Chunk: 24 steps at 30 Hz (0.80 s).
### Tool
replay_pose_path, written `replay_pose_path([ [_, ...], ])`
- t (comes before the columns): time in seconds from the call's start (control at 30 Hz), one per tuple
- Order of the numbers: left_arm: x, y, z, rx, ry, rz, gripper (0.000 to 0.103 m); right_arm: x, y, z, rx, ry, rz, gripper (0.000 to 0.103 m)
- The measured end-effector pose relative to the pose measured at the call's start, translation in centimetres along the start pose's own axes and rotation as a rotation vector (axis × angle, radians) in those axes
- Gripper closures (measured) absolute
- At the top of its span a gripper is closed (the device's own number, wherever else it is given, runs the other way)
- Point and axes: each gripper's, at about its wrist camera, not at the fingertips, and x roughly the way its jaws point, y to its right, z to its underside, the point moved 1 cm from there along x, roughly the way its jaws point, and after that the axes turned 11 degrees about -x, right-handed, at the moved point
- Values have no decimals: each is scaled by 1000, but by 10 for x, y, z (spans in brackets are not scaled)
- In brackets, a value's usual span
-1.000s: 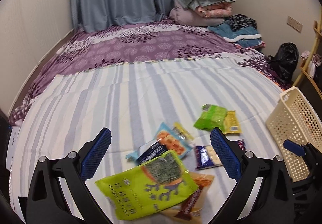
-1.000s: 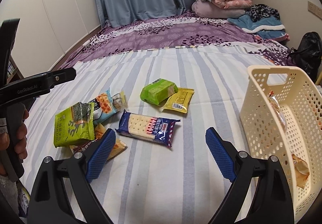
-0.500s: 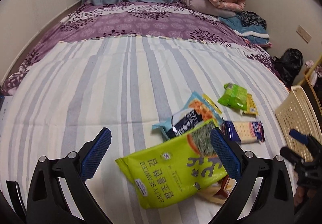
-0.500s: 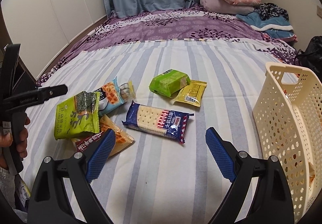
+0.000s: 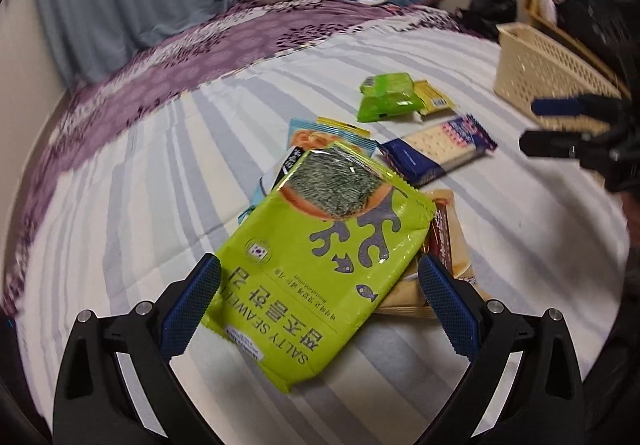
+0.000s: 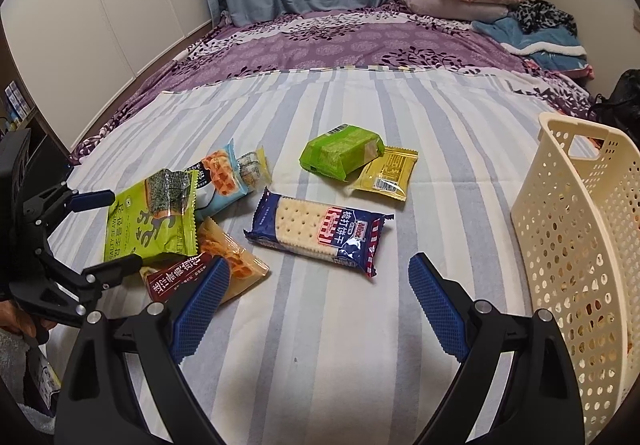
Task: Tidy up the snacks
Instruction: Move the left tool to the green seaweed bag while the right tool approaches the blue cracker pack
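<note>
Most snacks lie loose mid-frame on the bed (image 6: 360, 345); the basket (image 6: 560, 245) at right holds few. Left gripper (image 5: 320, 297) fingers straddle the seaweed packet (image 5: 320, 257), apart; right gripper (image 6: 316, 297) fingers apart, empty.

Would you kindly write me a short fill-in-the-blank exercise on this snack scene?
1. The left gripper straddles the green ___ packet.
2. The cracker packet has a dark ___ wrapper.
3. The small green pack lies partly on a ___ sachet.
4. The right gripper's jaws are ___.

Missing: seaweed; blue; yellow; open
</note>
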Motion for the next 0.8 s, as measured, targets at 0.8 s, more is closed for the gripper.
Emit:
replay_pose_path([
  [0.8,31,-48,-22,-112,-31,215,3,20,1,4,11,-56,2,13],
])
